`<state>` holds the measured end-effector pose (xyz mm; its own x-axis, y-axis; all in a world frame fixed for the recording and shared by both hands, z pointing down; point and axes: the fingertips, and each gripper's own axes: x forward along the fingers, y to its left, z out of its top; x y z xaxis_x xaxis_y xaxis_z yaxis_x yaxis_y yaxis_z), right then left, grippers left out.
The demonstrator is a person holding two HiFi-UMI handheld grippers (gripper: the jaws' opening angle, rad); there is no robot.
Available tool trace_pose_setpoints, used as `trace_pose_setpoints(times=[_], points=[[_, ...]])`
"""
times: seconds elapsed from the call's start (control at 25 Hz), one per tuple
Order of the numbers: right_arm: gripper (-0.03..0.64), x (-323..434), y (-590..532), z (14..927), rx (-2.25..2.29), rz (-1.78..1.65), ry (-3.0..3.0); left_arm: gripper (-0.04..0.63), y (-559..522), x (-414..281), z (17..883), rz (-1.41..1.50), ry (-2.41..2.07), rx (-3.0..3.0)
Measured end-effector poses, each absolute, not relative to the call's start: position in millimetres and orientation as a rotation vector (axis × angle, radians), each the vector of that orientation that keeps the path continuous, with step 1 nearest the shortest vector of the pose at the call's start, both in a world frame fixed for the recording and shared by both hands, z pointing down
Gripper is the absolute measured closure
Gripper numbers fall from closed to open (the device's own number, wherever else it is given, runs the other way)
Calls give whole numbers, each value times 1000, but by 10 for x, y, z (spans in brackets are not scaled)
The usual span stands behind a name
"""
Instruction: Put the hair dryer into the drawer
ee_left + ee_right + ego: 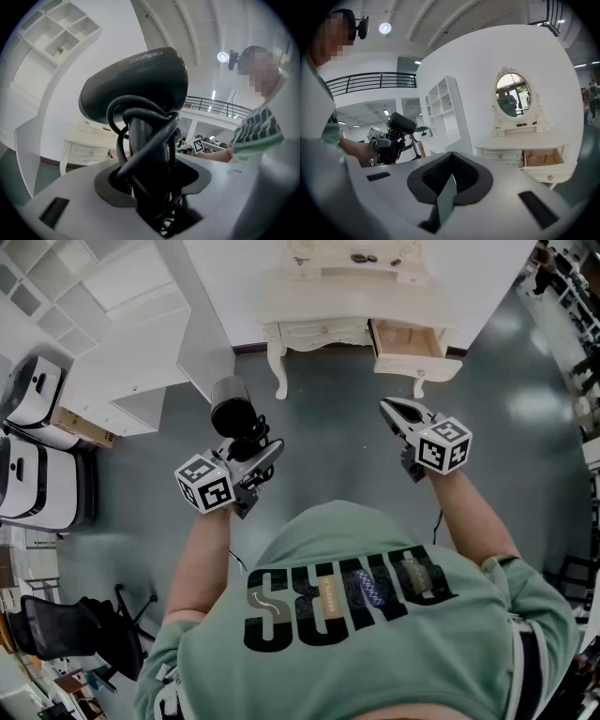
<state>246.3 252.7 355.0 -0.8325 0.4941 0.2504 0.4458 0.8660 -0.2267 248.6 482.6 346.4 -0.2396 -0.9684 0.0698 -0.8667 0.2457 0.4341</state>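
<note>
A black hair dryer (232, 409) with its cord wound round the handle stands up out of my left gripper (251, 457), which is shut on that handle. In the left gripper view the dryer (140, 84) fills the middle, its handle clamped in the left gripper (147, 187). My right gripper (394, 409) hangs in the air to the right, jaws together and nothing between them; the right gripper (447, 197) points toward the dressing table. The open wooden drawer (412, 341) juts from the cream dressing table (328, 306) ahead. From the right gripper view I see the drawer (543, 158) and the dryer (401, 123).
A tall white shelf unit (122, 324) stands to the left of the table. An oval mirror (513, 96) sits on the tabletop. White cases (33, 390), a cardboard box (84, 427) and a black chair (66, 629) line the left side. Grey floor lies between me and the table.
</note>
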Motion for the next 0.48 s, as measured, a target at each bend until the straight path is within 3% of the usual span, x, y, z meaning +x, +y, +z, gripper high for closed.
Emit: trace_pose_setpoints(times=[0.48], points=[[623,2461,2330,3515,-713,265,-2747,359,4631,2542,3457,-431,-2209,1692]])
